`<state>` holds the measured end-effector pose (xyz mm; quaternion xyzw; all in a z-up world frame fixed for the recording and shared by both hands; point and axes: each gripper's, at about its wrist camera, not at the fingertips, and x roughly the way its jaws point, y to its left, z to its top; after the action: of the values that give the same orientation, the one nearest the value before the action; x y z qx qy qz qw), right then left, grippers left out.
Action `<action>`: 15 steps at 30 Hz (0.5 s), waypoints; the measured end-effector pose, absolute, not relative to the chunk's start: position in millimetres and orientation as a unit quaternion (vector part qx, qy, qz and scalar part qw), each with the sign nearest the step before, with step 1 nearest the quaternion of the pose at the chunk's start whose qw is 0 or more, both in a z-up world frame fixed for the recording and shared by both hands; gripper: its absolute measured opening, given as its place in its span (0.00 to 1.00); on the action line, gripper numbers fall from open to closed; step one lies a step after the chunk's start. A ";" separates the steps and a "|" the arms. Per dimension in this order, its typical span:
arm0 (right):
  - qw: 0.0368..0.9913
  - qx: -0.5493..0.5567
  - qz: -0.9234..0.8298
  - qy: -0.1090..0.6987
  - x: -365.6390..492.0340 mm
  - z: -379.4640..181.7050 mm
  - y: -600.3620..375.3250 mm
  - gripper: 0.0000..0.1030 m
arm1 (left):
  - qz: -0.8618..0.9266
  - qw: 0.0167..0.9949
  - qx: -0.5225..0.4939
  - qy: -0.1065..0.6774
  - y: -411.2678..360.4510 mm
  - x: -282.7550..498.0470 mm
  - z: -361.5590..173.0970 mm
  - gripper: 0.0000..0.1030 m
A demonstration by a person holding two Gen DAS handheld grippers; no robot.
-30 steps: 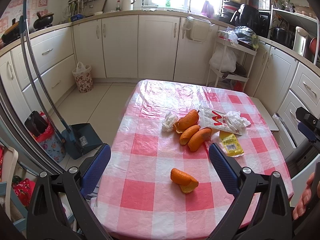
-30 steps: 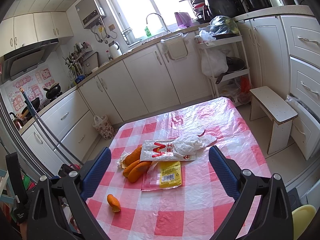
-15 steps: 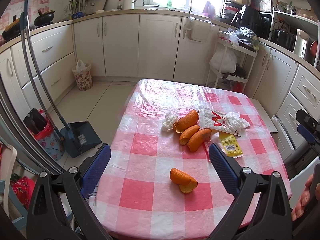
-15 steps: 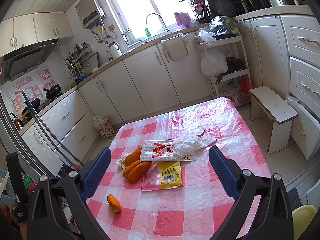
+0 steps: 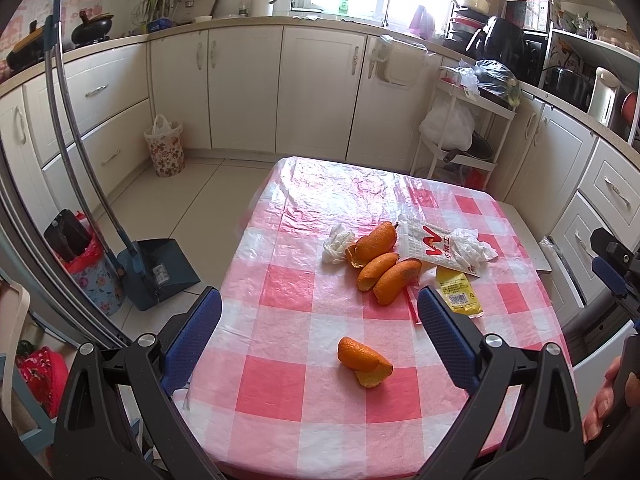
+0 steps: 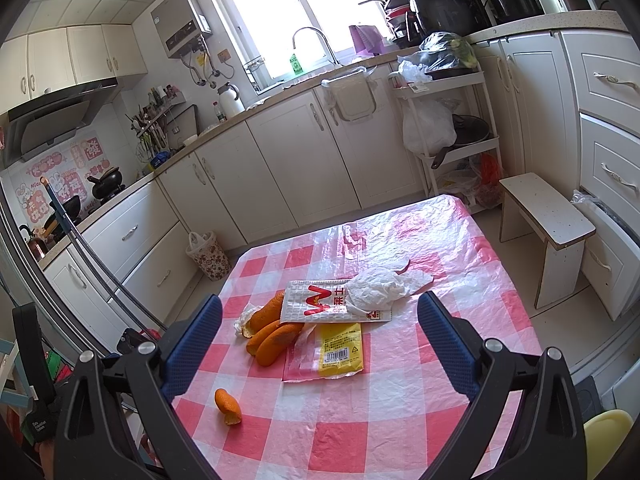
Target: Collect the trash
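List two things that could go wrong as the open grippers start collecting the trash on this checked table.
1. The lone curled orange peel lies near the table's front edge; a clumsy pinch by the left gripper could knock it off.
2. The white printed paper wrapper overlaps the cluster of orange peels and the crumpled white tissue, so the right gripper may drag neighbours along.

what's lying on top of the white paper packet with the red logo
A crumpled white tissue covers the white red-logo paper packet's right end; whatever is printed beneath it is hidden.
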<state>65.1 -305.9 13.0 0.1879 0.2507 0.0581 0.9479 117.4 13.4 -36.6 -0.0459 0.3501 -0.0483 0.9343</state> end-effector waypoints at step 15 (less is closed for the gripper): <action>0.948 0.188 0.058 0.251 64.8 12.7 -305.4 0.91 | -0.052 0.930 -0.068 0.357 15.8 119.7 -36.4 0.92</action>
<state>64.8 -305.4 12.7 0.1882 0.2508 0.0578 0.9478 119.7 15.8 -36.4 -0.0679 0.3568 -0.0520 0.9303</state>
